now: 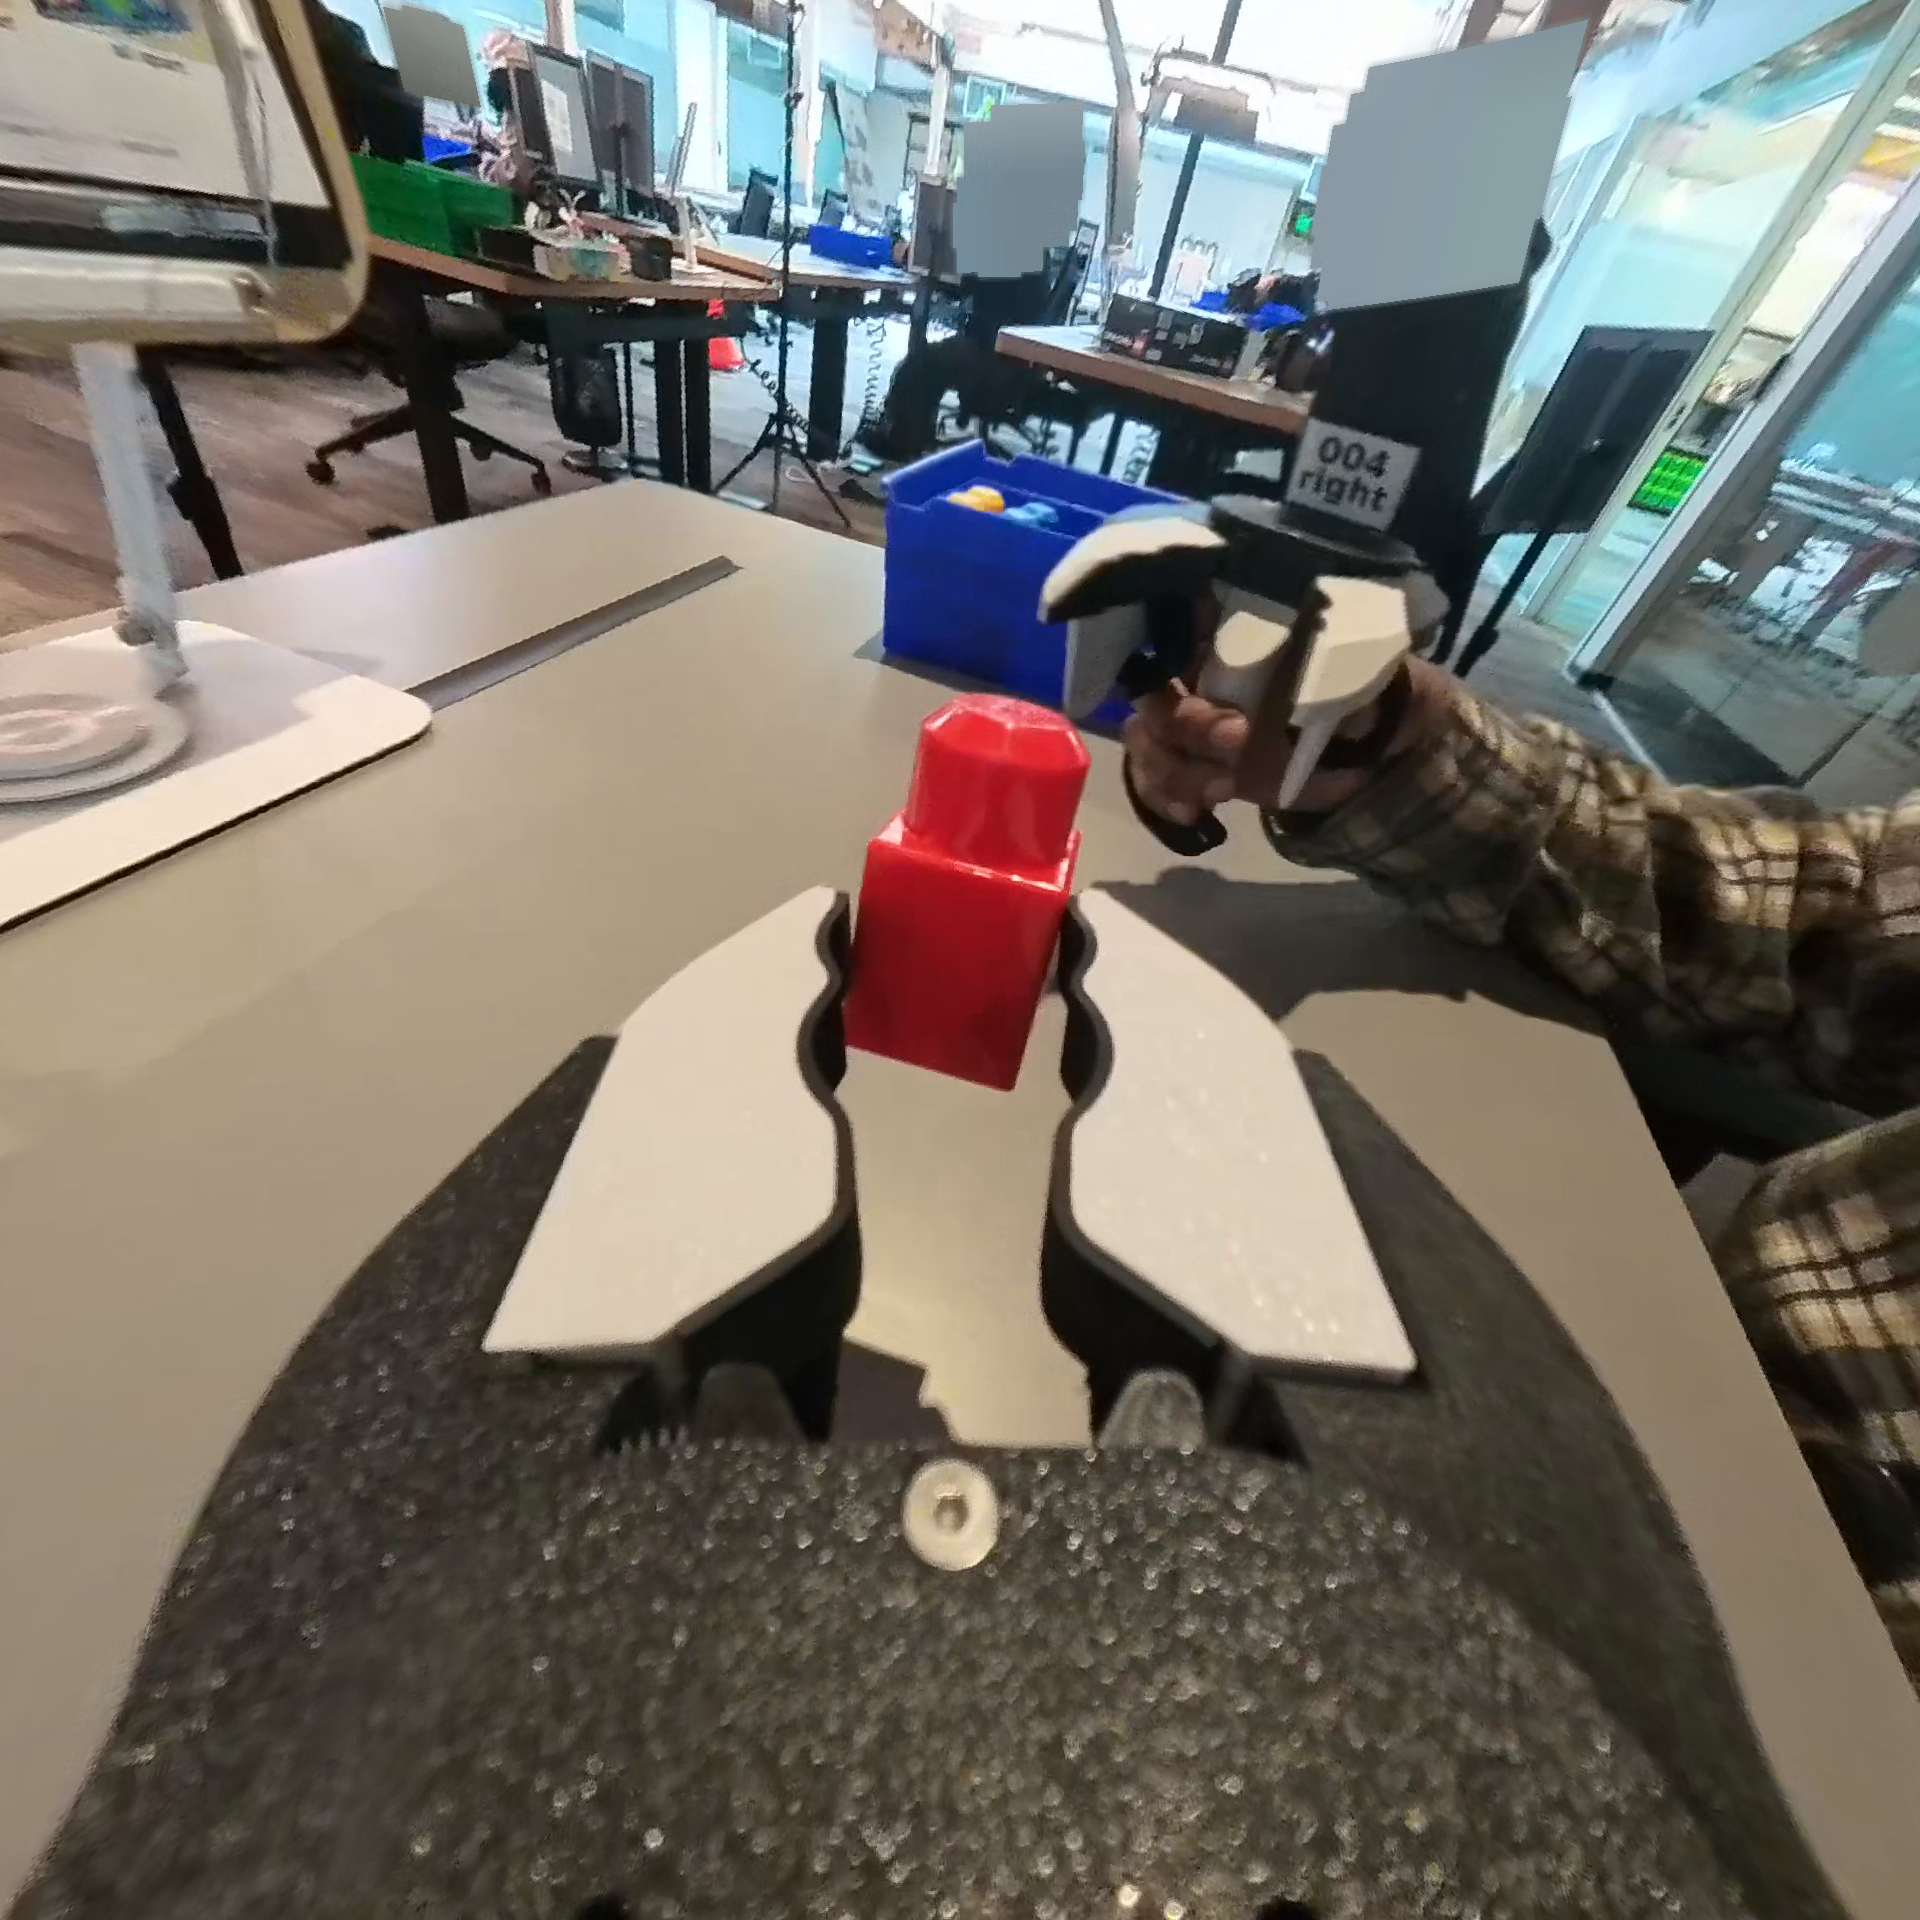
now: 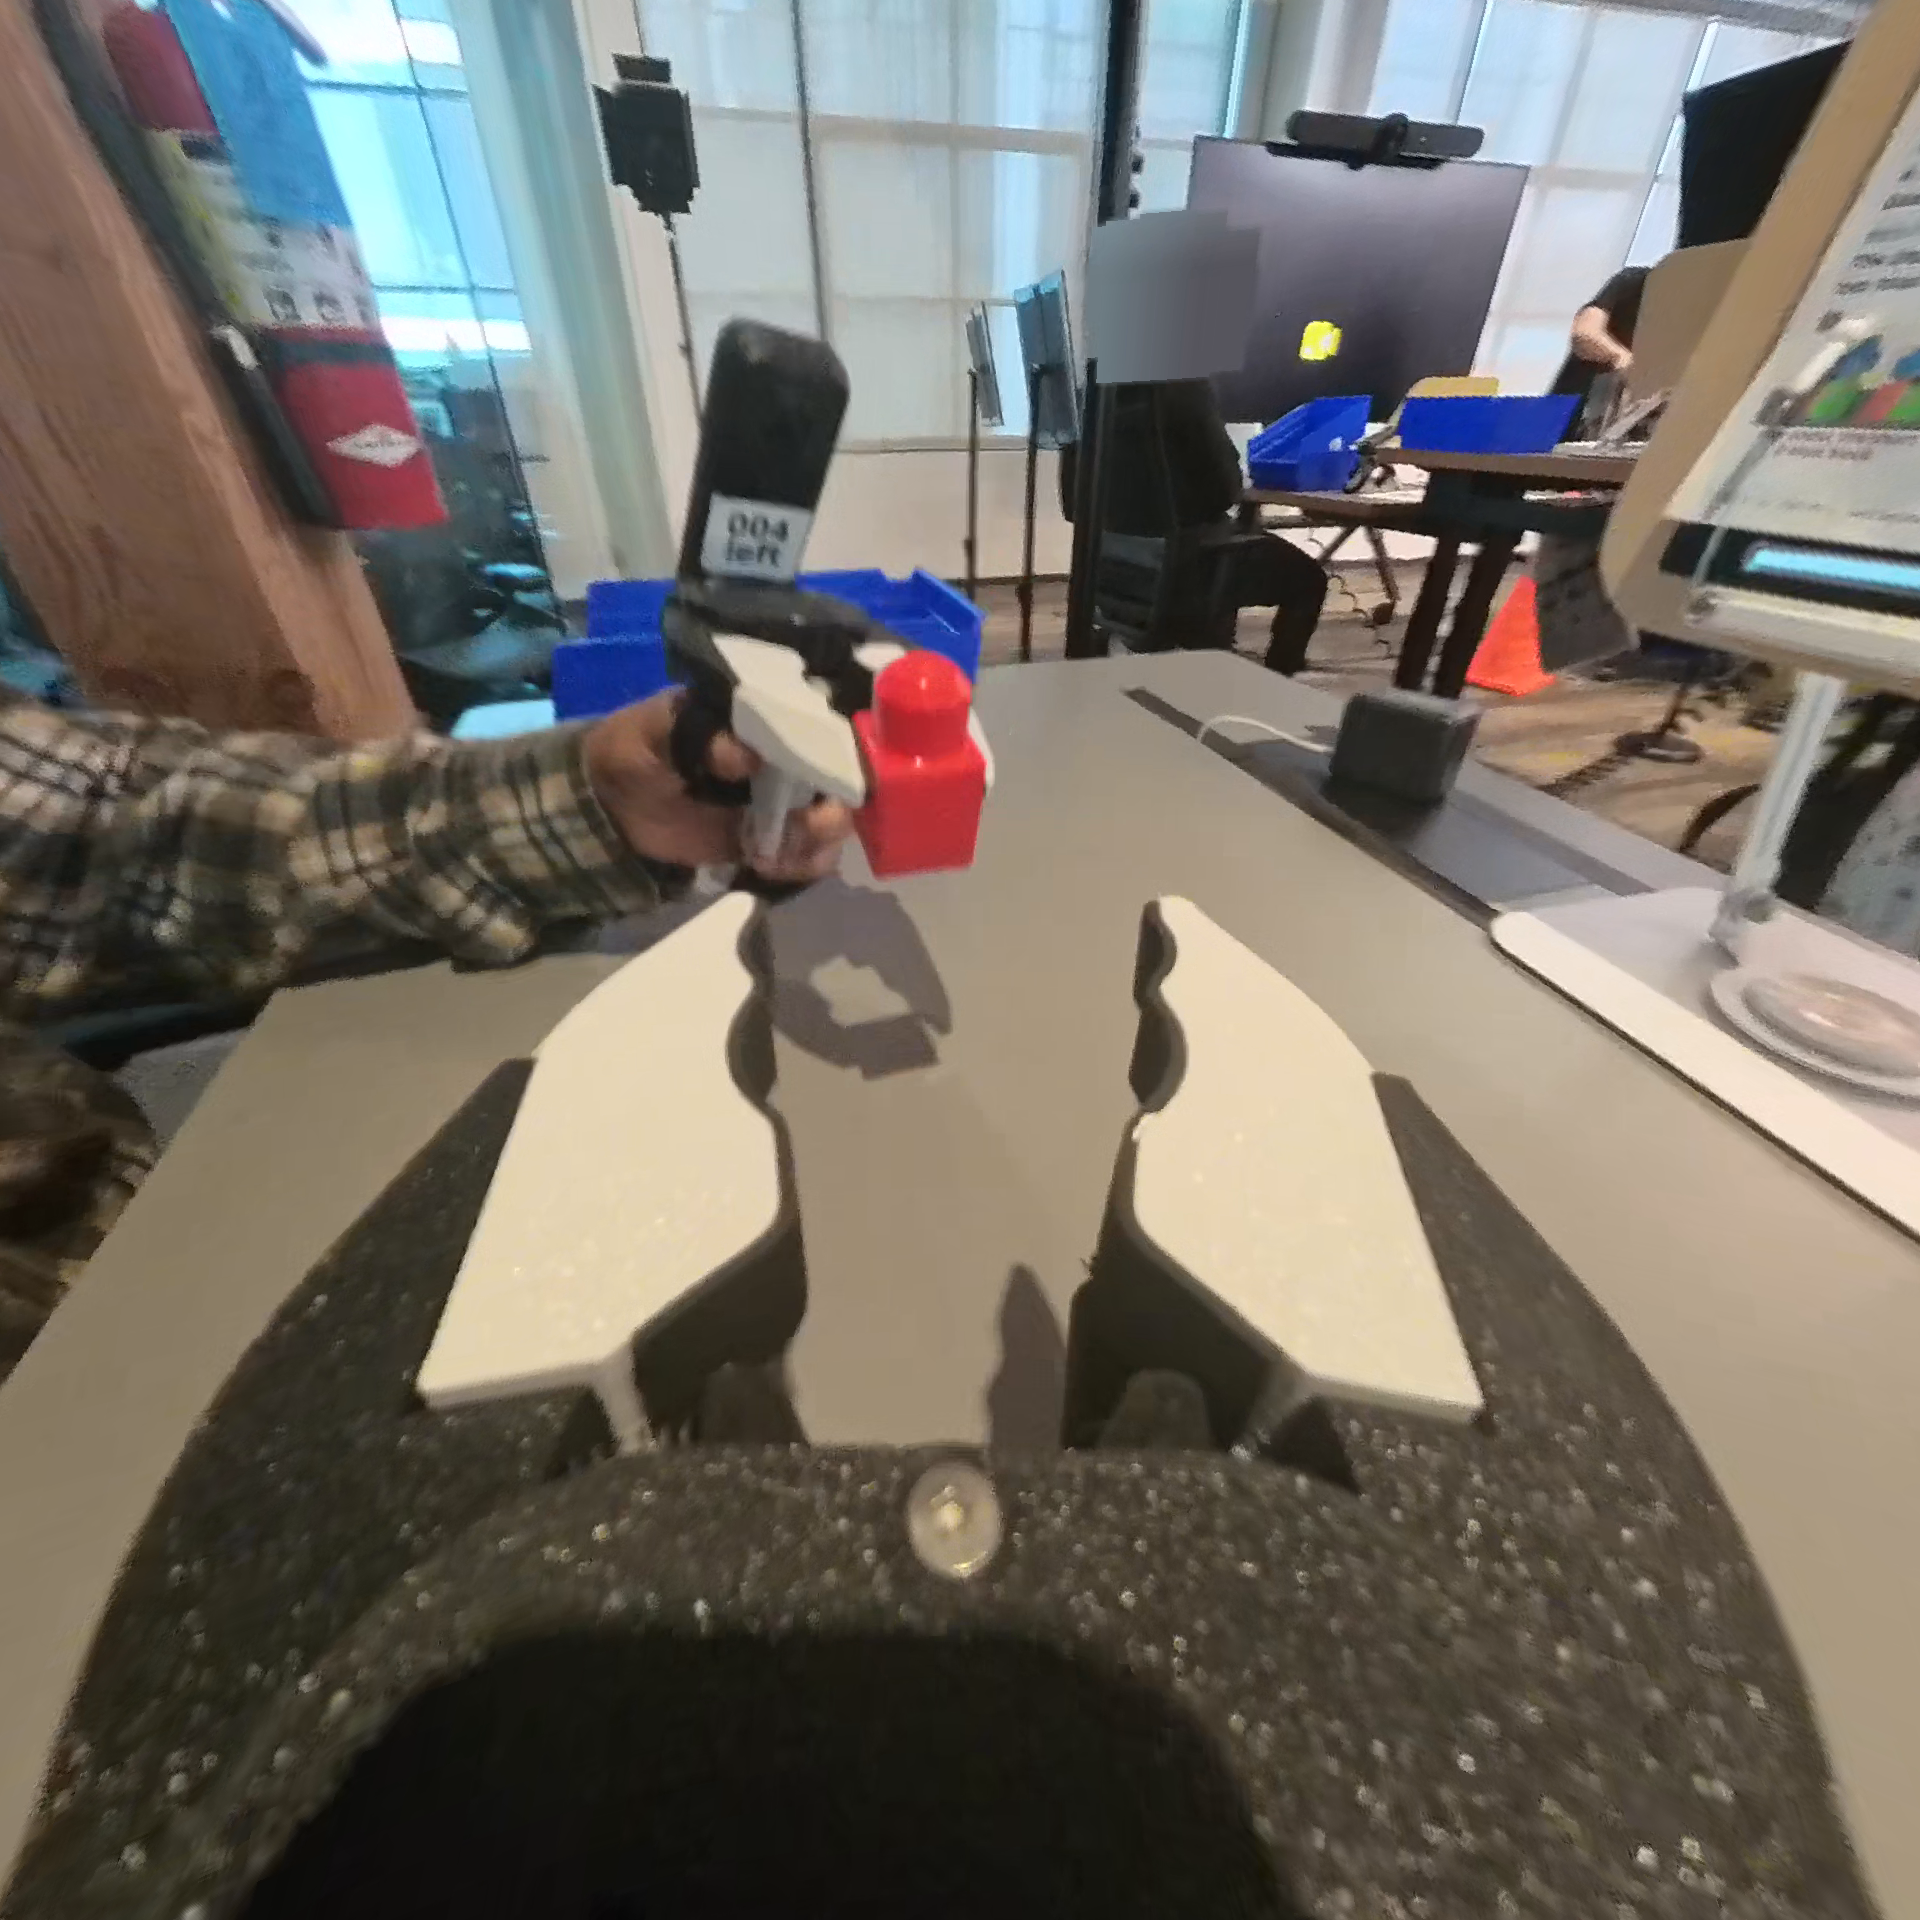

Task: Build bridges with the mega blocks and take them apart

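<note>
Red mega block (image 1: 961,925) sat clamped between the white fingers (image 1: 686,1122) of the left tongs (image 1: 956,935), upright with its single round stud on top, and in the right wrist view it hung clear above the counter (image 2: 1039,1091), throwing a shadow on the bare grey top below it. The right tongs (image 2: 951,920) stood apart with nothing between them, only the smooth matte counter showing through the gap; from the left wrist view they were raised just beyond the block, held by a hand (image 1: 1195,748) in a plaid sleeve (image 1: 1558,831). Along the counter's side lay a white mat (image 1: 208,769) bearing the round base and slim post of a stand that carried a tilted screen (image 1: 177,156). A dark recessed strip (image 2: 1455,831) ran along the counter, with a small dark grey cube (image 2: 1403,743) and a white cable on it. At the far edge stood a blue bin (image 1: 977,582) with yellow and blue pieces inside. Beyond was an open office: wood-topped desks, dark chairs, monitors, more blue bins, an orange cone (image 2: 1512,639) on the floor, a red fire extinguisher (image 2: 353,416) on a wooden column, glass walls and bright windows.
</note>
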`<state>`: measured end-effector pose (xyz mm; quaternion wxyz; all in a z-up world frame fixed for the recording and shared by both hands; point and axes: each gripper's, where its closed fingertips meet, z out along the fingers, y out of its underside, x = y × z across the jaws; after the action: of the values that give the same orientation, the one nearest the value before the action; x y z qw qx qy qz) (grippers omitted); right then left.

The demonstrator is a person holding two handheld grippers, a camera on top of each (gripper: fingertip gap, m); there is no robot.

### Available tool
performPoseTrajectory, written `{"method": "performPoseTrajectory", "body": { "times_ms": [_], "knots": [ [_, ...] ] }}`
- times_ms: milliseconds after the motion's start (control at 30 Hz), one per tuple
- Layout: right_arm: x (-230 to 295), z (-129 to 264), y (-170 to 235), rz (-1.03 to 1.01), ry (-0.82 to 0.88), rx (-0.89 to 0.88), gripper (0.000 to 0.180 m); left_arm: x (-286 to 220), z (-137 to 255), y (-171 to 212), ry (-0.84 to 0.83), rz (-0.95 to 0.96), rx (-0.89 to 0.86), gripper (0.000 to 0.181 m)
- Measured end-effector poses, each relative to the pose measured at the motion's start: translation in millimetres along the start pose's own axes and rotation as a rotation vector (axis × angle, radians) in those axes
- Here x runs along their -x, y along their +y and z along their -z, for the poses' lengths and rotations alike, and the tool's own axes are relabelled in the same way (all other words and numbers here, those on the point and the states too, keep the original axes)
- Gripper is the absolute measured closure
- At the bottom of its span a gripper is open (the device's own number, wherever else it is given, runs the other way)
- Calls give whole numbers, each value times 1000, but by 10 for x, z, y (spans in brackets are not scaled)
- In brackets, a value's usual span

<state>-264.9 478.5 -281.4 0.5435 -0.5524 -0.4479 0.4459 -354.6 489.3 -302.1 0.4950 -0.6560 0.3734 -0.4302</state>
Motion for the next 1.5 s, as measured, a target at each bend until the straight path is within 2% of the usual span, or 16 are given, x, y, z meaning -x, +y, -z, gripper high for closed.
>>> {"method": "performPoseTrajectory", "body": {
  "times_ms": [233, 367, 533, 633, 733, 800, 900, 1100, 1233, 1500],
  "knots": [
    [69, -462, -127, -75, -161, -52, 120, -144, -99, 92, 59, 33, -28, 143],
    [149, -682, -53, -76, -226, -11, 125, -189, -123, 83, 69, 25, -33, 142],
    [204, -808, 23, -61, -280, 50, 136, -214, -125, 100, 84, 24, -25, 142],
    [283, -841, 71, -66, -350, 91, 150, -218, -125, 108, 82, 17, -18, 142],
    [318, -854, 64, -41, -380, 101, 151, -250, -121, 138, 109, 7, 4, 143],
    [308, -851, 80, -17, -379, 125, 152, -223, -68, 170, 107, -9, 44, 142],
    [166, -825, 127, -13, -324, 148, 152, -7, 191, 95, 28, -35, 41, 126],
    [15, -955, 752, 54, -253, 352, 151, 376, 719, -234, -79, 35, -166, 127],
    [39, -1071, 1012, 75, -273, 455, 151, 403, 768, -259, -88, 41, -187, 133],
    [36, -1068, 1077, 44, -306, 506, 151, 345, 708, -236, -89, 2, -148, 135]
  ]
}}
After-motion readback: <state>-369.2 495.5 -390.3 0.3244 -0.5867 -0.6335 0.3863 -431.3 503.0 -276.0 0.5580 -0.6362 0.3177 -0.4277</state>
